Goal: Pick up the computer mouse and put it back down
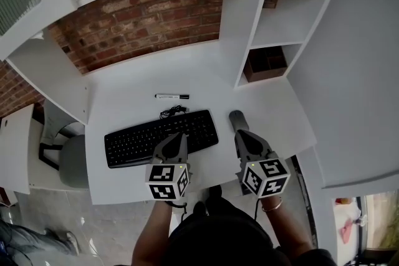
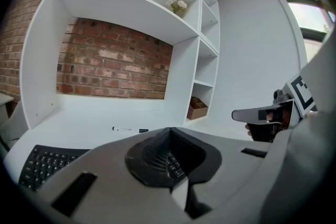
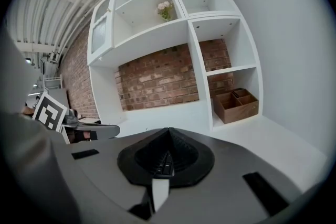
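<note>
Mouse (image 1: 236, 119) lies on the desk (image 1: 124, 93) just right of the keyboard (image 1: 140, 141) — nothing gripping it. Right gripper (image 1: 242, 134) is clenched empty just short of the mouse, and left gripper (image 1: 177, 136) is clenched empty over the keyboard's near edge — probably both just parked.

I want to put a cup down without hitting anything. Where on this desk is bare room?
Bare: the desk behind the marker, and right of the mouse. Crowded: the front, with the keyboard, left hand-held gripper and right hand-held gripper.
</note>
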The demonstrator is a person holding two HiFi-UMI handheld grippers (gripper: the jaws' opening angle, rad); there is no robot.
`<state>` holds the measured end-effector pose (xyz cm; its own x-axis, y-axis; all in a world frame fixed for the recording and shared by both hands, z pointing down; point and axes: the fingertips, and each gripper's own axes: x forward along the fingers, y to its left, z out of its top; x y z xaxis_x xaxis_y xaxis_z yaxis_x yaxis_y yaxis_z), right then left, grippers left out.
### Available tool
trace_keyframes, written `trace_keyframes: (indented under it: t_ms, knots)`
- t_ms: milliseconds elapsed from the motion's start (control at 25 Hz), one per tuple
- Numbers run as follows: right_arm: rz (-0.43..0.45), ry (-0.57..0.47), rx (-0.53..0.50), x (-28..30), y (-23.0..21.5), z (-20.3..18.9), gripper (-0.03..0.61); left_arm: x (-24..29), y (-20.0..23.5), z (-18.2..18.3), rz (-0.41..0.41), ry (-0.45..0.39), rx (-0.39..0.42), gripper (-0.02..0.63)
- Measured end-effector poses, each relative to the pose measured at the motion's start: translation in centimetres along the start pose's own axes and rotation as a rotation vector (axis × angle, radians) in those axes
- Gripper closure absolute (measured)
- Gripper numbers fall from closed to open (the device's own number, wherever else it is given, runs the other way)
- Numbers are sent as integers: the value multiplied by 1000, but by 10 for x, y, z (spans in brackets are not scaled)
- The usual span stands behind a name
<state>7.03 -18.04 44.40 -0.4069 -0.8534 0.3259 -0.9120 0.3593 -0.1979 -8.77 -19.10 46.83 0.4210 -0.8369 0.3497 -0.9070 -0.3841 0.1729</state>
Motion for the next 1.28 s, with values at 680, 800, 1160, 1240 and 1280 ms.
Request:
trace_keyframes:
  t_ms: [680, 800, 1160, 1240, 1280]
  knots:
    - [-3, -33, -35, -20, 22, -4, 574, -36, 6, 3, 3, -33, 10, 604]
    - [-8, -36, -28, -22, 25, -6, 574, -42, 8, 3, 4, -37, 12, 604]
    - [-17, -31, -32, -28, 37, -10, 574, -59, 12, -4, 3, -34, 10, 604]
    - [-19, -33, -31, -30, 40, -11, 574, -62, 13, -4, 0, -35, 10, 604]
    - [-21, -35, -30, -30, 41, -11, 574, -63, 14, -5, -1, -35, 10, 604]
